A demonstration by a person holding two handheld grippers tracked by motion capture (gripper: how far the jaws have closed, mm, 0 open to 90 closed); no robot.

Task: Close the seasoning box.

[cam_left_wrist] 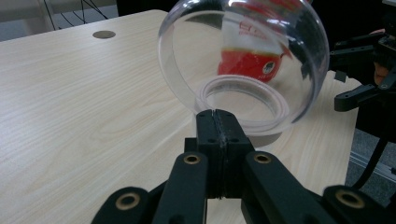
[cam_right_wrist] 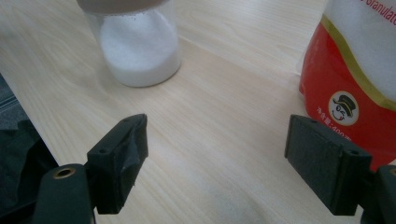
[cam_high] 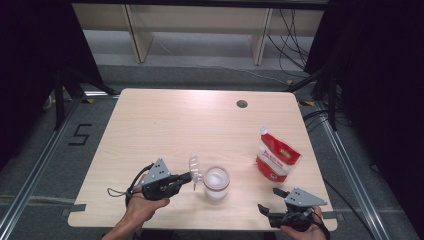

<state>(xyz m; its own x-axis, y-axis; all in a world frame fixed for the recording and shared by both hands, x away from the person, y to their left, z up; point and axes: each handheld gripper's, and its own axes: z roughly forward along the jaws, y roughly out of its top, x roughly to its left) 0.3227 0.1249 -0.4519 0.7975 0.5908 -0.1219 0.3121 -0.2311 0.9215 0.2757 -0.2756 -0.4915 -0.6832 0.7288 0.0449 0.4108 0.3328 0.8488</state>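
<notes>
Clear plastic lid (cam_high: 194, 169) sits clamped in our left tongs (cam_high: 190, 177) at lower centre, off the jar (cam_high: 216, 183), which holds white granules; capping is left. Left gripper view: tongs pinch the lid's rim. Right gripper view: right tongs (cam_right_wrist: 233, 154) stand apart, empty, pouch (cam_right_wrist: 359, 70) at right.

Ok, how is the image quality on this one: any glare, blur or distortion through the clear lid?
High view: even light, pale glare along the far edge of the light wooden table. Left gripper view: the round clear plastic lid pinched by the left gripper warps and smears the red and white sugar pouch behind it. Right gripper view: the glass jar of white granules is slightly soft, the right gripper sharper.
</notes>
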